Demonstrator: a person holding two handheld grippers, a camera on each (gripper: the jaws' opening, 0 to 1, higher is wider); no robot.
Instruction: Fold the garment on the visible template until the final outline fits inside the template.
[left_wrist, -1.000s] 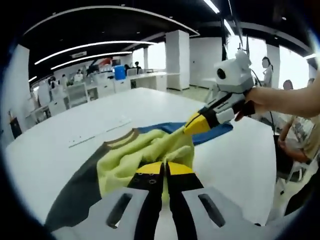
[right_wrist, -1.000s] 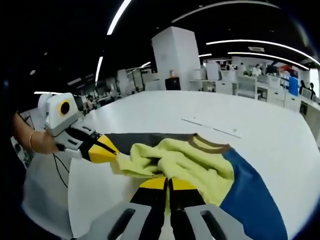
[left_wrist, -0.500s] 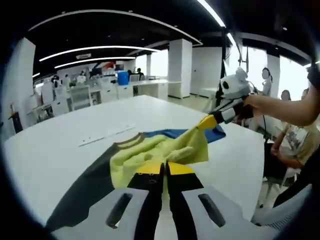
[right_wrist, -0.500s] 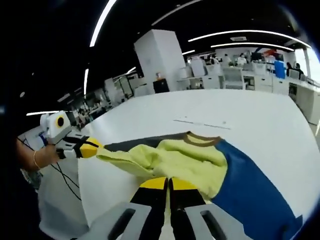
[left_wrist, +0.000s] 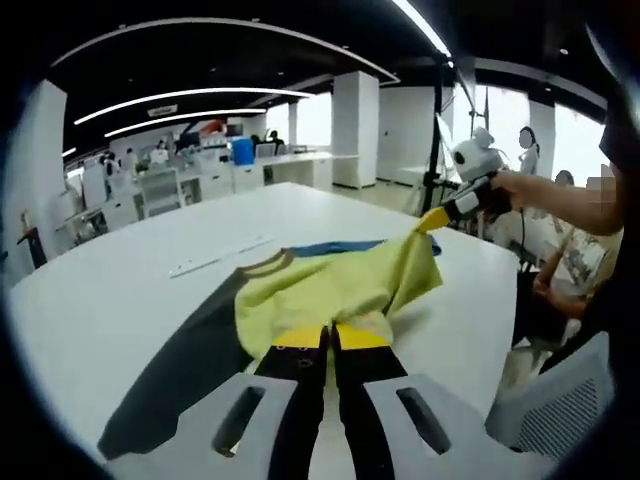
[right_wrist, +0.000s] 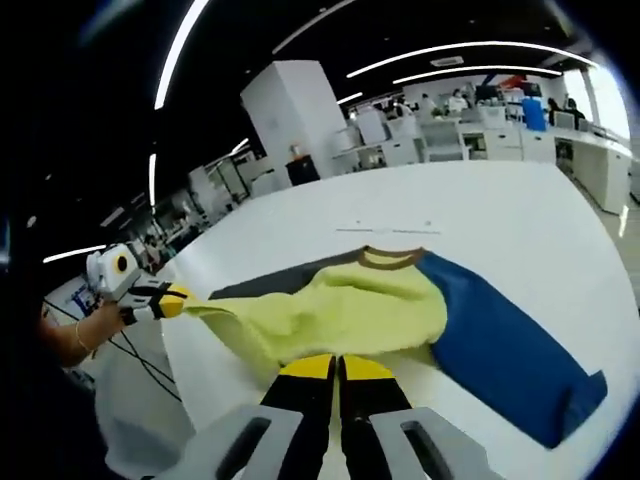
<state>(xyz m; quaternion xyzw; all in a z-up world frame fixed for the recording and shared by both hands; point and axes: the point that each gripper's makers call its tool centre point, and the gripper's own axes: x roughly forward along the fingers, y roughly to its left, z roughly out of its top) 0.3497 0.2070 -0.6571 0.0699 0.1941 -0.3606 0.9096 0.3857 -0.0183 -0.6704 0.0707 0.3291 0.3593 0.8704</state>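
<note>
While both jaws pinch the yellow hem, the left hand-held gripper (left_wrist: 331, 338) and right hand-held gripper (right_wrist: 336, 368) should keep the colour-block sweatshirt (right_wrist: 400, 310) taut — evenly — over the counter (left_wrist: 120, 300).

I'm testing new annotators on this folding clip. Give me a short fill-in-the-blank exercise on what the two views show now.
1. The garment has a ____ body panel.
2. In the right gripper view, the sleeve lying at the right is ____.
3. Both the left claw and the right claw are ____ on the garment's cloth.
4. The garment lies on a ____ table.

Missing words: yellow; blue; shut; white
</note>
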